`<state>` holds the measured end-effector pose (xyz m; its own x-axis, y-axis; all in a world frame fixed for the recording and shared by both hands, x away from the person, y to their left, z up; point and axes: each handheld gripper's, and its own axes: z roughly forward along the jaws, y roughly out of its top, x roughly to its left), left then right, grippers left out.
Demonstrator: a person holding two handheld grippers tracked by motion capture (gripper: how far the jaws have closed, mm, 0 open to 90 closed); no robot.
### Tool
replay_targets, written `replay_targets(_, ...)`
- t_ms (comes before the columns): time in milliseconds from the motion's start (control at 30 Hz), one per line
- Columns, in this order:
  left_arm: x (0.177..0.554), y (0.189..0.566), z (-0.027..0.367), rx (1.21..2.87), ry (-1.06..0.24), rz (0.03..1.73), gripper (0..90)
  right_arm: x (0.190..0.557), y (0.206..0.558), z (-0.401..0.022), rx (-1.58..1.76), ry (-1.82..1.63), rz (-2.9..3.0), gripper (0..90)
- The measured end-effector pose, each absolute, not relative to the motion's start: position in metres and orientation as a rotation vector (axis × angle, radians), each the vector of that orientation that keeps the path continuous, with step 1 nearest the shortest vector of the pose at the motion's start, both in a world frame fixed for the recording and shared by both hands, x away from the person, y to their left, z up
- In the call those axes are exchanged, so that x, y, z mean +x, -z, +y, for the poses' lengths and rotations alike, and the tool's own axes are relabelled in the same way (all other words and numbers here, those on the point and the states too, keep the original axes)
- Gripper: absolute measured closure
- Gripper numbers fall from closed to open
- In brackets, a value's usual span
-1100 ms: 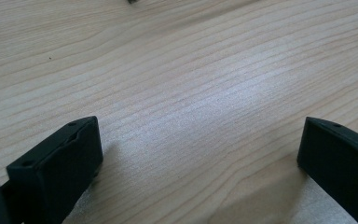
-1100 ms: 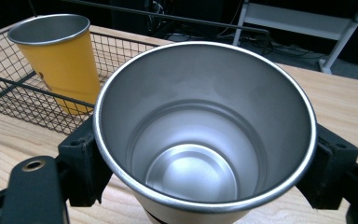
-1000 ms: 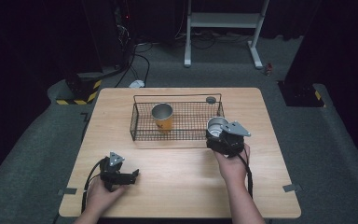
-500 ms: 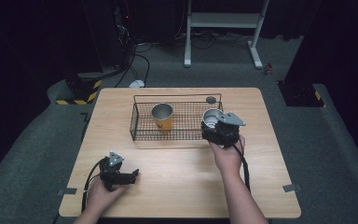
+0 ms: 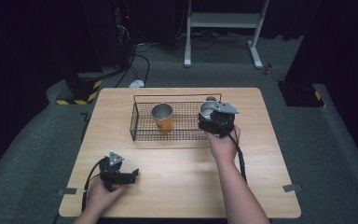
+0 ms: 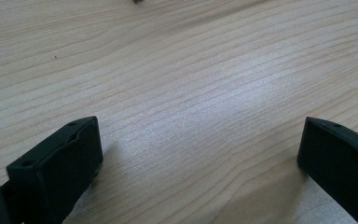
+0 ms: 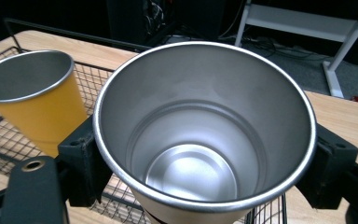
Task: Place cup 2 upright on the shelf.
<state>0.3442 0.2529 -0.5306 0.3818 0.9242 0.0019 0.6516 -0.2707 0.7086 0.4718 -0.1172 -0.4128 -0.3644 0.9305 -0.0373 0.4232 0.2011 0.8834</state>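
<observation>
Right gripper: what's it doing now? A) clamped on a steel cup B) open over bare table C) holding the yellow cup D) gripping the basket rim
A: the right gripper has a jaw on each side of an empty steel cup, held at the wire basket; the yellow cup stands apart inside it.

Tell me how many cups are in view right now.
2: a yellow cup standing in the wire basket, and a silver cup clamped in the right gripper over the basket's right end.
</observation>
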Motion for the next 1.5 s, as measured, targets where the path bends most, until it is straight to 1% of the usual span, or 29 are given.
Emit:
replay_targets(933,0.344,0.531,0.253,2.020,-0.564,1.350,0.3,0.537,0.434,-0.090,1.349,-0.918,1.980,18.6)
replay_targets(1200,0.344,0.531,0.253,2.020,-0.563,1.350,0.3,0.545,0.451,-0.090,1.412,-0.831,2.034,18.5)
replay_targets(1500,0.344,0.531,0.253,2.020,-0.563,1.350,0.3,0.550,0.459,-0.088,1.447,-0.792,2.081,18.6)
